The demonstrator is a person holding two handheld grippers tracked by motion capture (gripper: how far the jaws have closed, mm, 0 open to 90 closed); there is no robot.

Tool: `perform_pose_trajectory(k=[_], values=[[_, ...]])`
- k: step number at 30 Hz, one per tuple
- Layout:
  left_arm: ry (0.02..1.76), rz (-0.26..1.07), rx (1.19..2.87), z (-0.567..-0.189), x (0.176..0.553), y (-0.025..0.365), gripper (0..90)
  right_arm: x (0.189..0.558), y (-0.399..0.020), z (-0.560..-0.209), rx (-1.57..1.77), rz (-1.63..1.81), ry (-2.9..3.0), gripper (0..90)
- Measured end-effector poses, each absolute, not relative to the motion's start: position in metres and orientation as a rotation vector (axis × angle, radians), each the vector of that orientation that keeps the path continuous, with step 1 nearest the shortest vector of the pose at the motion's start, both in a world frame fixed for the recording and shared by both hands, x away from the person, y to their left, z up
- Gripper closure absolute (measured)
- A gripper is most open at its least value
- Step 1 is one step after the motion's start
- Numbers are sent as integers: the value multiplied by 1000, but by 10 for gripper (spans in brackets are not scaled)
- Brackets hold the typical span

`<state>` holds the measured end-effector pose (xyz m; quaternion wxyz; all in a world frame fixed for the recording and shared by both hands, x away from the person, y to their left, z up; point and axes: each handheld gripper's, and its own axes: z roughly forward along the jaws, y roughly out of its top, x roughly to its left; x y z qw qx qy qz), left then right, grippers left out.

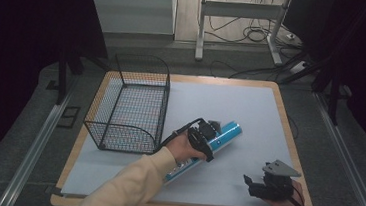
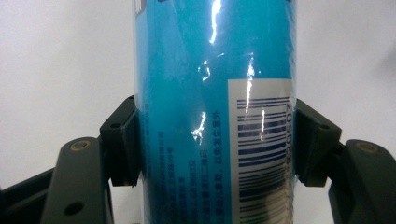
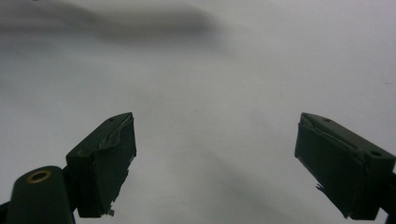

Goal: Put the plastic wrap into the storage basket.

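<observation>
Step in hand: lifting the blue tube [image 1: 218, 138] off the table [image 1: 250, 109], likely toward the wire basket [image 1: 129, 103] at left of centre.
Left gripper [image 1: 203, 137]: fingers [image 2: 122, 140] clamped on the tube's mid-body, at frame centre.
Right gripper [image 1: 259, 186]: lower right, fingers wide, holding nothing.
Doing it well: keep the tube level, clear the basket's rim before lowering.

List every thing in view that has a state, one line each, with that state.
Blue tube: lying slantwise on the white mat, clamped near its middle.
Left tongs: shut on the blue tube, pads pressing both of its sides.
Right tongs: open, nothing between the jaws, over bare mat.
Wire basket: upright on the mat's left side, open at the top, nothing visible inside.
White mat: flat on the table.
</observation>
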<state>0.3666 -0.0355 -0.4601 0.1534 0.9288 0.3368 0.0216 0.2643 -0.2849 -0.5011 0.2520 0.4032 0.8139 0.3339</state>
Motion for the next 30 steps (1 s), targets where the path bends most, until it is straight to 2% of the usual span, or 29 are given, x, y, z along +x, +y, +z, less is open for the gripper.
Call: perform_pose_trajectory(k=[15,19,30], values=[[948,82,2656,-440,371,-31,314,264,-285,-500,1097,912,2209,129],[926,121,2659,-433,369,-31,314,264,-286,-500,1098,914,2208,129],[934,106,2633,-419,373,-26,314,264,-286,-500,1098,915,2205,129]])
